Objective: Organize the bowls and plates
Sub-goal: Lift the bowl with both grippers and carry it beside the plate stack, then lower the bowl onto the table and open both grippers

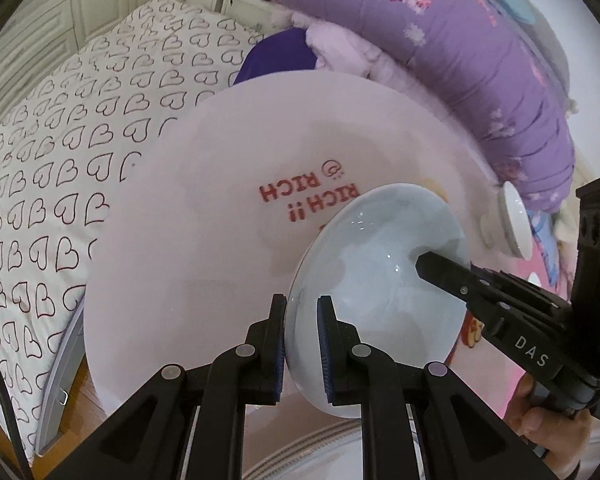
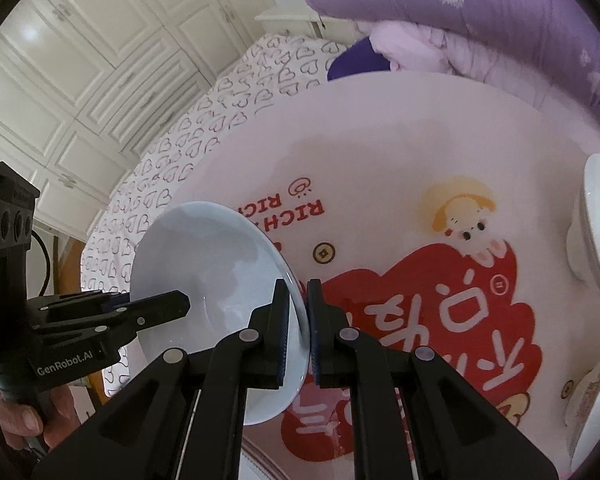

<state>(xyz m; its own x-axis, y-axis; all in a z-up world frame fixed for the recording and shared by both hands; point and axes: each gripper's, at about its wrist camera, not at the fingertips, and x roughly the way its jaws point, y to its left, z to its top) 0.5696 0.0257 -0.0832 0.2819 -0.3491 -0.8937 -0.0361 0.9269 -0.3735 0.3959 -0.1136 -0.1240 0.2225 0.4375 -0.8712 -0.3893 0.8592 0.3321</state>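
Note:
A pale blue plate (image 1: 376, 292) is held up on edge between both grippers above a round white table (image 1: 204, 208) with red cartoon print. My left gripper (image 1: 302, 344) is shut on the plate's near rim. My right gripper (image 2: 299, 320) is shut on the opposite rim of the same plate (image 2: 212, 264). Each gripper shows in the other's view: the right one (image 1: 452, 276) and the left one (image 2: 156, 308). A white bowl (image 1: 514, 224) stands at the table's right side and also shows in the right wrist view (image 2: 596, 220).
A bed with a heart-print sheet (image 1: 60, 168) lies to the left. A rolled purple quilt (image 1: 480, 60) lies behind the table. White cupboards (image 2: 80, 80) stand beyond the bed. Another white dish (image 2: 592, 404) sits at the table's right edge.

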